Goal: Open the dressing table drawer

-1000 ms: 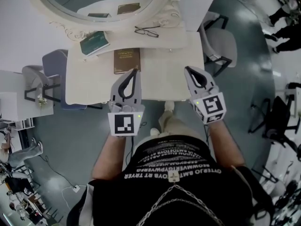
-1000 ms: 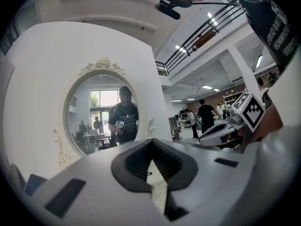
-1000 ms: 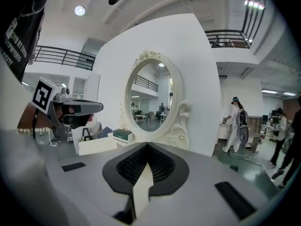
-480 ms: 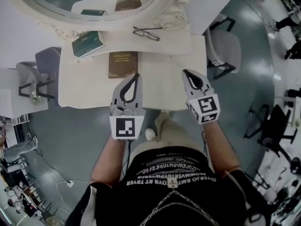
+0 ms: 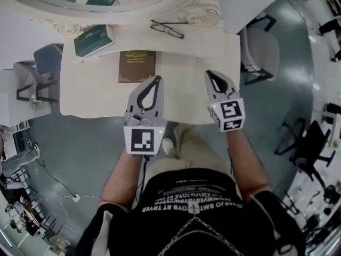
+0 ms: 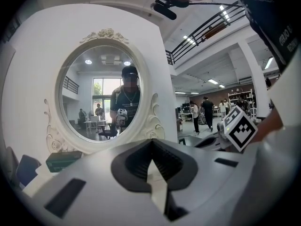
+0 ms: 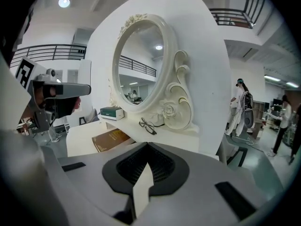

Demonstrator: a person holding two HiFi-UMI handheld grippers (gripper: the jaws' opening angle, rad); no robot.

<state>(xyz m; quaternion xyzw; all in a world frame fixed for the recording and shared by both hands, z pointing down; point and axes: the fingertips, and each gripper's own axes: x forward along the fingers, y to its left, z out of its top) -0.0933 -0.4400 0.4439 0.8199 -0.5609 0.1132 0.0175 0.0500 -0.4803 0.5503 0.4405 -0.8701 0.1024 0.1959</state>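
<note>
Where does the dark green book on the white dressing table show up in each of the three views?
Head view: dark green book at upper left, left of the brown book.
Left gripper view: lower left, under the mirror's rim.
Right gripper view: left of centre, small, beside the mirror's base.
Shared landmark: the oval mirror in its ornate white frame.

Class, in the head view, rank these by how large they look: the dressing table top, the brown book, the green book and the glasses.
1. dressing table top
2. brown book and green book: they look about alike, so not ranked apart
3. glasses
</note>
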